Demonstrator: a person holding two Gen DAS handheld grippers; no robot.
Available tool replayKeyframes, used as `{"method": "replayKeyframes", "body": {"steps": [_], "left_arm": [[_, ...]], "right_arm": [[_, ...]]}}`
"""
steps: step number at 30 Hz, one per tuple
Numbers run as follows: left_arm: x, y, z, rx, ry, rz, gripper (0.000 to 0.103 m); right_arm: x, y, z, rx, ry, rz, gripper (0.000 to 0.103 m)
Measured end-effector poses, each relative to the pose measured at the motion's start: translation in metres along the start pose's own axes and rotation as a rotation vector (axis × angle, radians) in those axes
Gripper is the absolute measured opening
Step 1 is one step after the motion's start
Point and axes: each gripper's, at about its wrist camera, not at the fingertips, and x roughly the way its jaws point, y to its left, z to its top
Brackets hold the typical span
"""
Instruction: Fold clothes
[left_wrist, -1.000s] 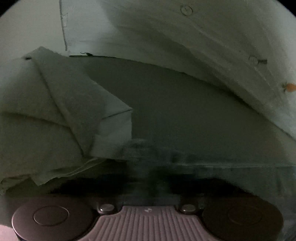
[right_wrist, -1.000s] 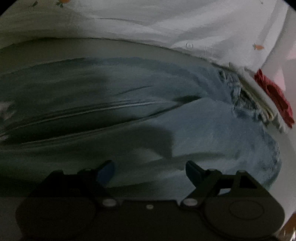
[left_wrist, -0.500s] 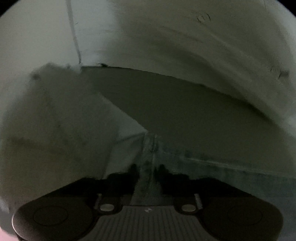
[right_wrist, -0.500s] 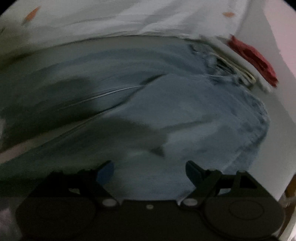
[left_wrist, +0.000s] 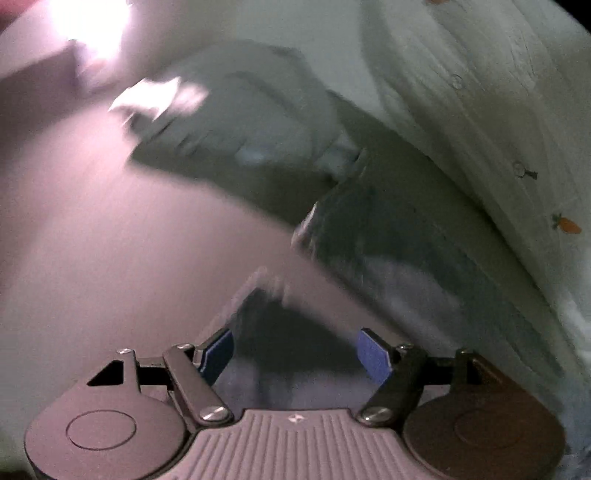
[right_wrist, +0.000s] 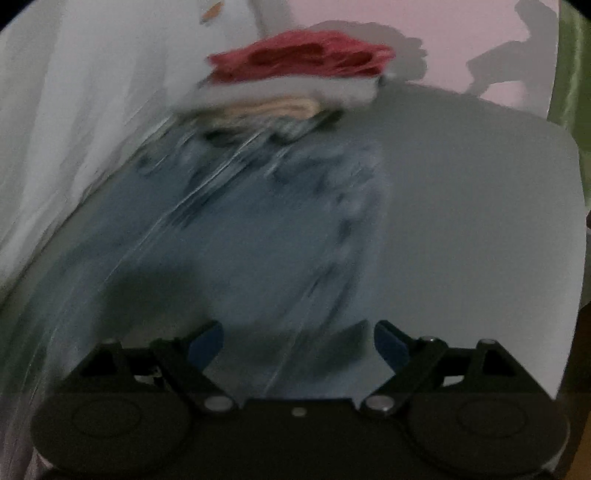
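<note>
Light blue jeans (right_wrist: 258, 229) lie flat on the table, blurred by motion. My right gripper (right_wrist: 297, 343) hovers over the near end of them; its jaws stand wide, still opening, with nothing pinched. In the left wrist view the jeans (left_wrist: 391, 243) run along the right side as a dark folded edge. My left gripper (left_wrist: 295, 354) is above their near part; its jaws are opening and the blue pads (left_wrist: 373, 356) press on nothing.
A stack of folded clothes with a red piece (right_wrist: 303, 59) on top sits at the jeans' far end. A white carrot-print garment (left_wrist: 480, 110) lies alongside. A grey-green folded cloth (left_wrist: 240, 122) lies further off. The table's (right_wrist: 461, 221) edge is on the right.
My left gripper let go of the denim edge, opened and swung off sideways with a roll. The right gripper swept along the jeans and rolled, so the red-topped stack now sits straight ahead.
</note>
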Motion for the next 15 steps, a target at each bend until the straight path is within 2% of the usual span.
{"method": "replayKeyframes", "body": {"steps": [3, 6, 7, 8, 10, 12, 15], "left_arm": [[-0.02, 0.006, -0.038, -0.045, 0.004, 0.024, 0.075], [-0.033, 0.011, -0.065, -0.093, 0.007, 0.059, 0.075], [-0.039, 0.015, -0.075, -0.122, 0.001, 0.058, 0.077], [-0.044, 0.019, -0.083, -0.155, -0.007, 0.052, 0.078], [-0.047, 0.025, -0.095, -0.227, -0.018, 0.026, 0.08], [-0.045, 0.033, -0.105, -0.292, -0.013, -0.002, 0.08], [-0.04, 0.033, -0.108, -0.294, -0.03, -0.003, 0.08]], "right_arm": [[0.023, -0.025, 0.025, -0.003, -0.02, 0.001, 0.088], [0.047, -0.038, 0.046, -0.019, -0.005, 0.054, 0.077], [0.053, -0.04, 0.052, -0.024, 0.004, 0.077, 0.069], [0.057, -0.039, 0.055, -0.03, 0.016, 0.096, 0.054], [0.061, -0.035, 0.059, -0.037, 0.024, 0.119, 0.041], [0.061, -0.031, 0.061, -0.035, 0.024, 0.12, 0.039], [0.064, -0.032, 0.061, -0.034, 0.02, 0.122, 0.039]]}}
